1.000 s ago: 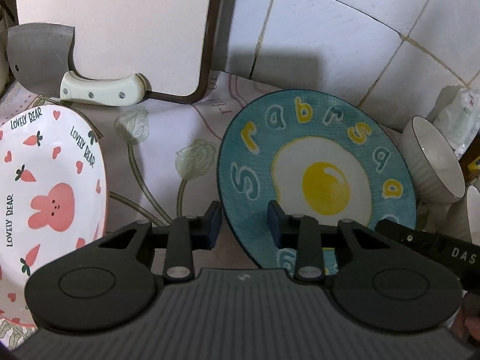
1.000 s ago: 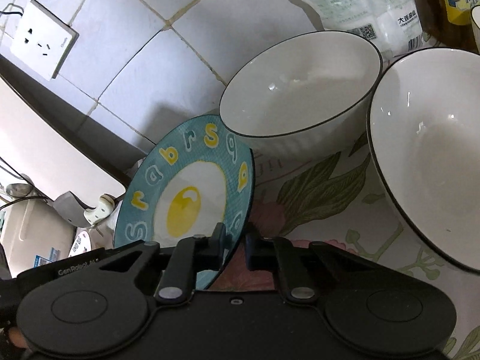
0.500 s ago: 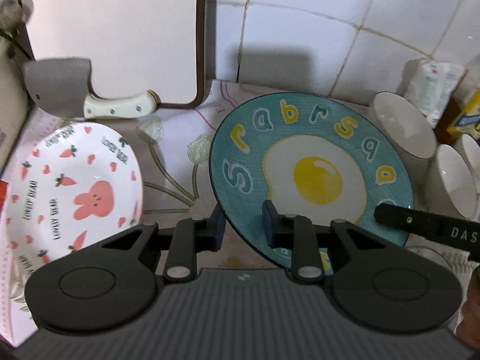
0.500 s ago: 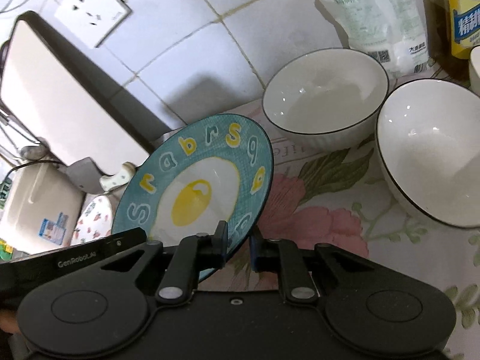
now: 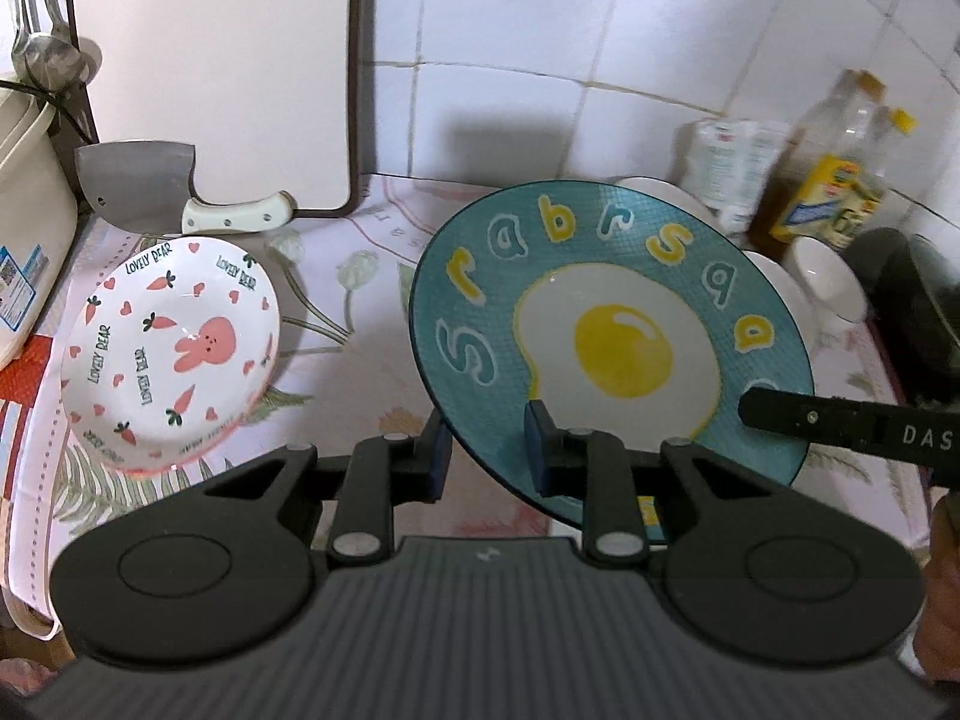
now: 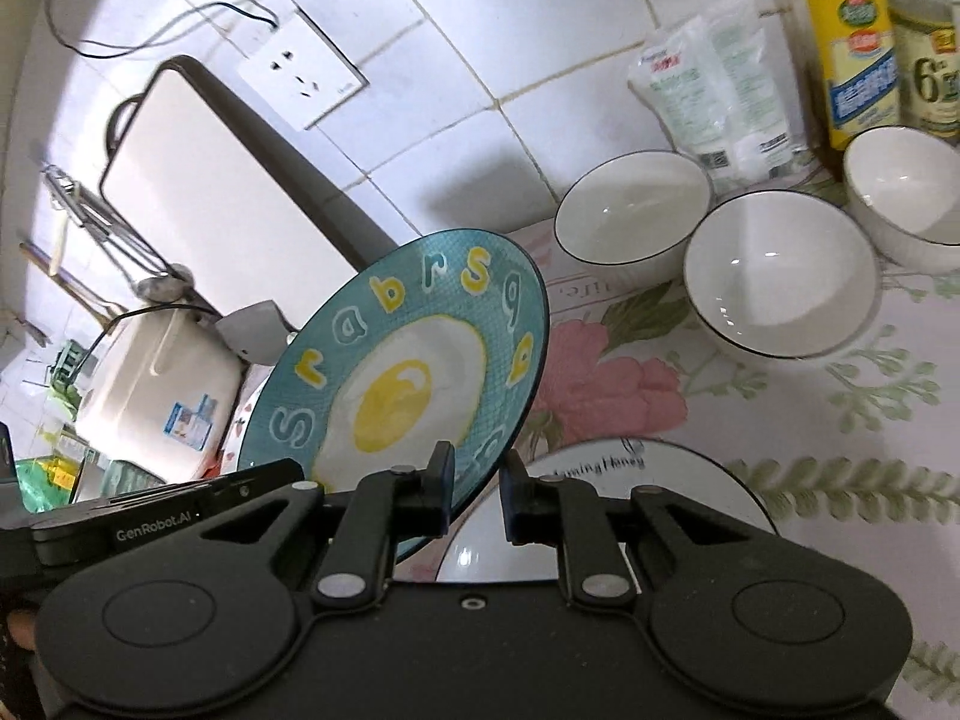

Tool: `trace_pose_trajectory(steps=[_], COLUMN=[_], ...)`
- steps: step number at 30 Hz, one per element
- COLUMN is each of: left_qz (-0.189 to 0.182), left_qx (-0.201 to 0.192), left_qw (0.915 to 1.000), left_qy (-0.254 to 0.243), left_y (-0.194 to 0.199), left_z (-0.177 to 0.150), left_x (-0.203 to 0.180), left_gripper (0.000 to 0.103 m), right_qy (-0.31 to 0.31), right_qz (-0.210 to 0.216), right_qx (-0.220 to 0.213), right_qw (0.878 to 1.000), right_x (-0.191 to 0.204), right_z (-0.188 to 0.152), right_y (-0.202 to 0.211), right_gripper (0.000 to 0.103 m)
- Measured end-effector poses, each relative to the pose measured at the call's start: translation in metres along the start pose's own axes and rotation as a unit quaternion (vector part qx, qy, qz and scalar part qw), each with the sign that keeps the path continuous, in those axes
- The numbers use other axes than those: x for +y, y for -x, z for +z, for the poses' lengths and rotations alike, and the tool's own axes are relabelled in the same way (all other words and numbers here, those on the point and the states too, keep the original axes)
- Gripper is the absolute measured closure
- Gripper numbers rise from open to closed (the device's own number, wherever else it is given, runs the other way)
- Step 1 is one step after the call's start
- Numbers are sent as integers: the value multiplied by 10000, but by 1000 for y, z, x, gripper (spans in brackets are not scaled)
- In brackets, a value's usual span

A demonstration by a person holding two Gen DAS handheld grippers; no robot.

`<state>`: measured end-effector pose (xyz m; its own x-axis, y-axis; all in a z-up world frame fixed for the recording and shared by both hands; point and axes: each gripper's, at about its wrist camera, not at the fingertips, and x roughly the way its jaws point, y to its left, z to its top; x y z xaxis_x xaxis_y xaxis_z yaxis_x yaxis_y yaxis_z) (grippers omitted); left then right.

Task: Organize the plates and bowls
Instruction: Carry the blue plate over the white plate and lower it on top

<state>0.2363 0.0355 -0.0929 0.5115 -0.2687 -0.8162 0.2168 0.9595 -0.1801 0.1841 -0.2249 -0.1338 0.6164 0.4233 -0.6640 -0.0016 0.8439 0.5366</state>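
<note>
A teal plate (image 5: 612, 342) with a fried-egg picture is held tilted above the counter by both grippers. My left gripper (image 5: 486, 456) is shut on its near left rim. My right gripper (image 6: 477, 489) is shut on its near right rim; the plate (image 6: 408, 372) shows there too. A white bunny plate (image 5: 174, 354) lies on the counter to the left. Three white bowls (image 6: 780, 276) stand at the right by the wall. A white plate with lettering (image 6: 606, 516) lies under my right gripper.
A cleaver (image 5: 180, 198) and a cutting board (image 5: 204, 60) lean at the back wall. Bottles (image 6: 864, 54) and a bag (image 6: 720, 90) stand behind the bowls. A rice cooker (image 6: 162, 390) stands at the far left. The floral cloth (image 6: 780, 420) covers the counter.
Both grippers have lifted the teal plate up and back from the counter. The view has widened, and the bunny plate and bowls now lie lower and farther off.
</note>
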Motion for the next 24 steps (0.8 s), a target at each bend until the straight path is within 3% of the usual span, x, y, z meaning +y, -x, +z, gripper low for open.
trace_pose_trajectory(steps=[13, 24], left_qz=[-269, -438], left_qx=[-127, 18], left_qw=[9986, 9975], left_qy=[-434, -560], left_y=[61, 65], left_z=[-26, -54], left_x=[-41, -61], left_gripper=[79, 79], right_qy=[85, 50], right_qz=[79, -72], right_qx=[-173, -162], right_qw=[9998, 9998], right_x=[-8, -23], right_z=[-29, -62], right_y=[76, 107], right_gripper=[82, 81])
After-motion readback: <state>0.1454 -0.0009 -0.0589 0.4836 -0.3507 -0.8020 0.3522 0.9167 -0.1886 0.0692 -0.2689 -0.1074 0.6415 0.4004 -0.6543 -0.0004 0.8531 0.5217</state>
